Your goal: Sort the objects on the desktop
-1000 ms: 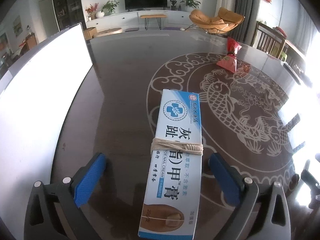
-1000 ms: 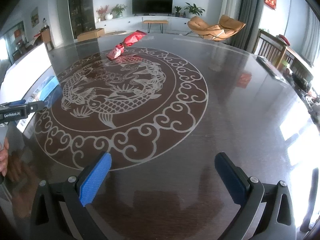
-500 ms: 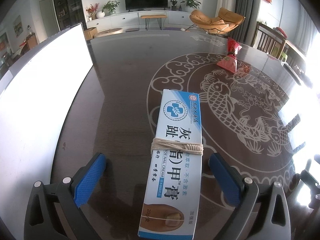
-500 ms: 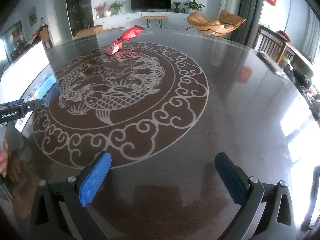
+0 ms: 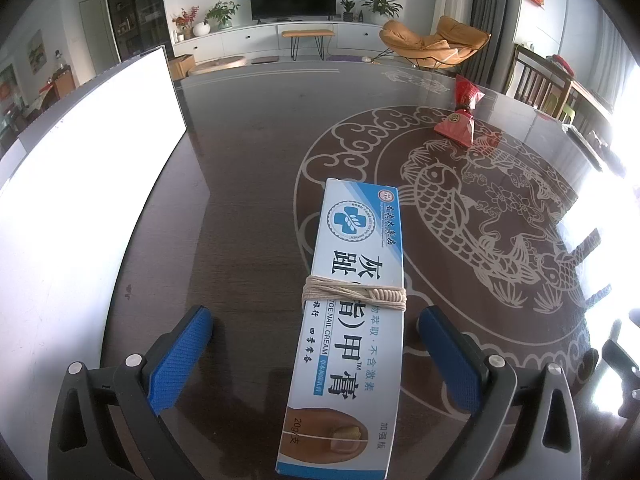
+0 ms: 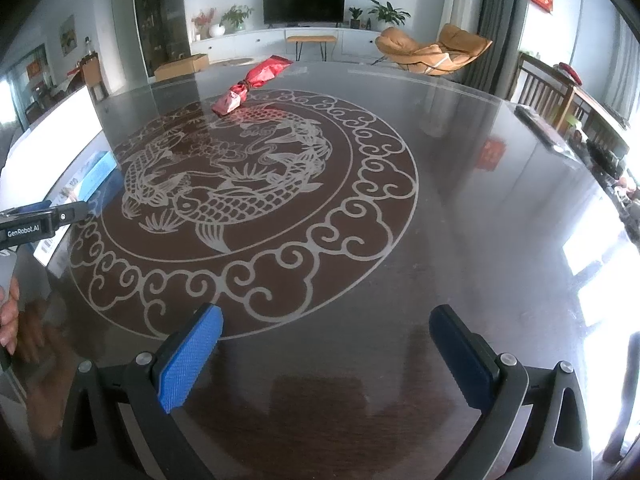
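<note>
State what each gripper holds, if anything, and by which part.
Nothing is held. The left gripper is open, its fingers straddling the cream box without touching it. The right gripper is open over bare table.

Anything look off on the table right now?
One oddity: the cream box has twine wound around its middle. It lies flat between the open left gripper fingers, untouched. Red packet lies intact, nothing spilled.

You read "TOE NAIL CREAM", "灰趾(指)甲膏" and "20g/支" on the blue-white box; "GenRobot.AI" on the left gripper, seen from the right wrist.
</note>
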